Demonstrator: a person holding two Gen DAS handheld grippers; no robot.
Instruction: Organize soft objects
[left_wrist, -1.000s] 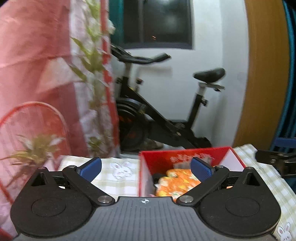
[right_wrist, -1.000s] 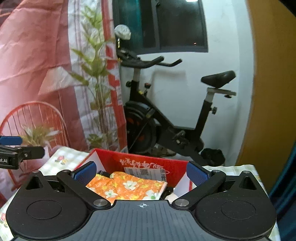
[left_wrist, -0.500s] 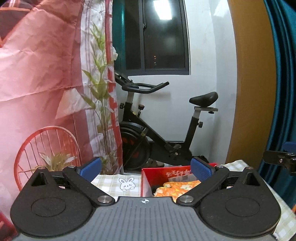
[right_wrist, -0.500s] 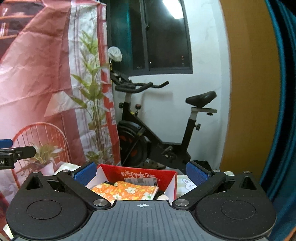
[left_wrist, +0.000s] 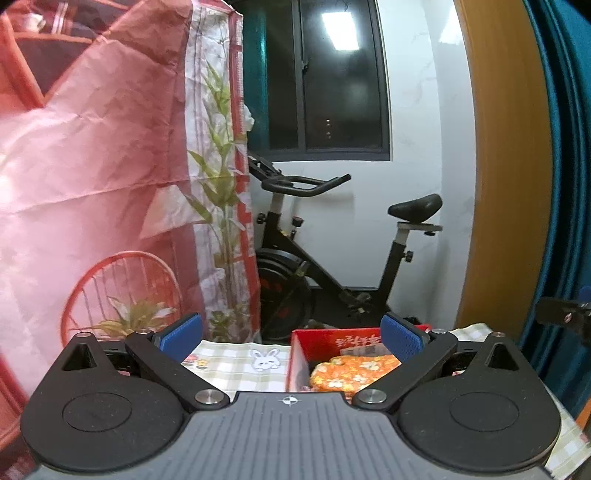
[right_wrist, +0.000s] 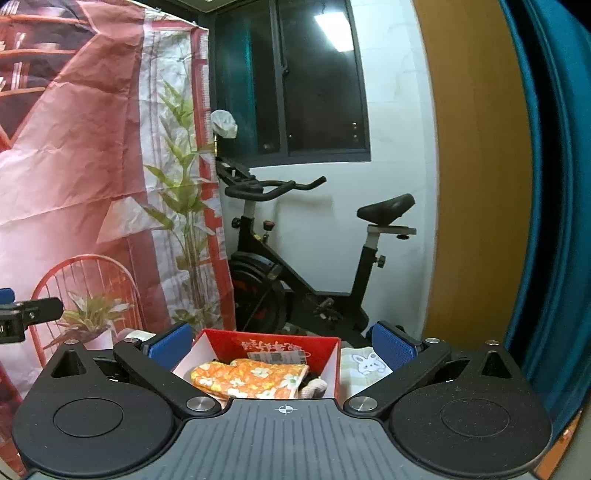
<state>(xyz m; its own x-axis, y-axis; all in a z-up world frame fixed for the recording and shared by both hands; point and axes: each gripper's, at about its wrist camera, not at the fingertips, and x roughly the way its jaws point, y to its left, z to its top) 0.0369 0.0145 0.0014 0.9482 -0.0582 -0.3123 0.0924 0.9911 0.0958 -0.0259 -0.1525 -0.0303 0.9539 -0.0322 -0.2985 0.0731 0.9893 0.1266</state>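
2 grippers hang level above the table edge, both released and holding nothing: the left gripper (left_wrist: 291, 334) and the right gripper (right_wrist: 282, 345) each show blue pads spread wide. The soft thing in question, an orange floral cloth (right_wrist: 251, 376), lies folded inside the red box (right_wrist: 332, 363), on top of darker items I cannot identify.

The risk, as I judge it: the cloth sits high in the box, so a careless reach could snag its loose edge and drag it out, or a finger could knock the light cardboard wall and shove the box along the table.

The table wears a checked tablecloth (left_wrist: 236, 363) printed with a rabbit. Behind stand an exercise bike (left_wrist: 332, 266), a dark window (right_wrist: 314, 81), a printed pink backdrop (left_wrist: 92, 166) and a teal curtain (right_wrist: 546, 184).
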